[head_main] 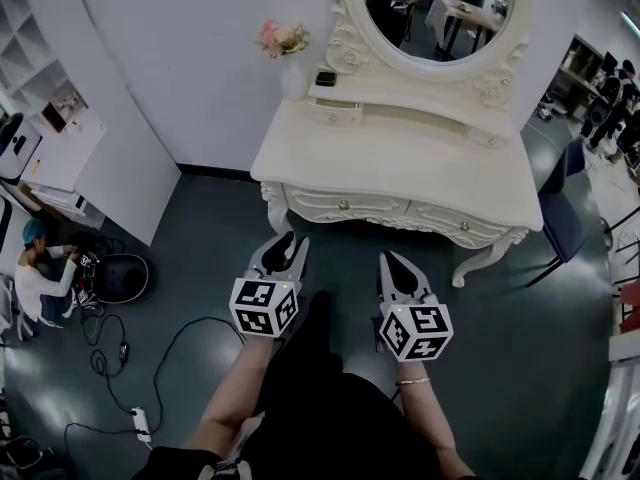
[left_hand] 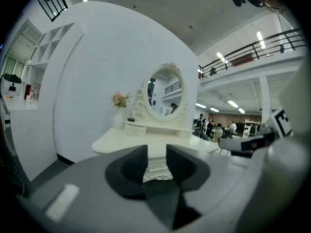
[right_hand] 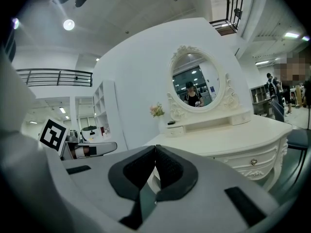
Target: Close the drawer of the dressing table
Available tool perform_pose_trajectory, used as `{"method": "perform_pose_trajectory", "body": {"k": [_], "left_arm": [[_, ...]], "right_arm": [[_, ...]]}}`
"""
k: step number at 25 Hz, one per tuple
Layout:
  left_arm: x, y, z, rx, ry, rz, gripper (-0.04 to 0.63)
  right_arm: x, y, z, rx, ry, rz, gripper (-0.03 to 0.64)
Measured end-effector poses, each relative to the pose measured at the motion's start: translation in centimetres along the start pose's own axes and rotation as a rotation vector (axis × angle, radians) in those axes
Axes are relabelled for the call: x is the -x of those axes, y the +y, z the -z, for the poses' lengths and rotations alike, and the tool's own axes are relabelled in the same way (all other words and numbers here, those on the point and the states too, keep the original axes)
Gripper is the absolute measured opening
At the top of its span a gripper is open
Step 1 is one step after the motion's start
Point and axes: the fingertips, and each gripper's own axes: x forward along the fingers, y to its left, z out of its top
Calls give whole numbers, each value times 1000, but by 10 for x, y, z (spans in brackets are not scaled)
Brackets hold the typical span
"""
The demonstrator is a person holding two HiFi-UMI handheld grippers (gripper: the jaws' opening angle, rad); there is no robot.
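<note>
The white dressing table point(head_main: 400, 168) stands right in front of me, with an oval mirror point(head_main: 440, 8) above it. Its two front drawers, the left point(head_main: 345, 206) and the right point(head_main: 463, 225), sit flush with the carved front. A small drawer point(head_main: 335, 113) sits on the shelf under the mirror. My left gripper point(head_main: 288, 246) hangs just short of the left front drawer, apart from it. It is open, and only the table edge shows through the gap point(left_hand: 156, 154). My right gripper point(head_main: 393, 261) is shut and empty, its pads meeting at the tips point(right_hand: 155, 152), a little back from the table.
A vase of pink flowers point(head_main: 285, 43) stands at the table's back left. A person point(head_main: 35, 273) sits on the floor at the far left beside cables point(head_main: 120, 358) and a power strip point(head_main: 140, 423). White shelving point(head_main: 40, 118) lines the left wall. A blue chair point(head_main: 565, 208) stands to the right.
</note>
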Motion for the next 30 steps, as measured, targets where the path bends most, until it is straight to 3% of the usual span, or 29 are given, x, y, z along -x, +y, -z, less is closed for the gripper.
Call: {"method": "perform_pose_trajectory", "body": {"k": [9, 25, 30], "left_arm": [[-64, 24, -7, -6, 30, 18, 143], [-215, 101, -33, 22, 104, 37, 169], [-255, 119, -37, 17, 132, 50, 175]], "right_arm": [[-49, -23, -13, 12, 11, 23, 5], [-203, -77, -46, 2, 72, 58, 5], [-239, -86, -55, 51, 90, 75, 5]]}}
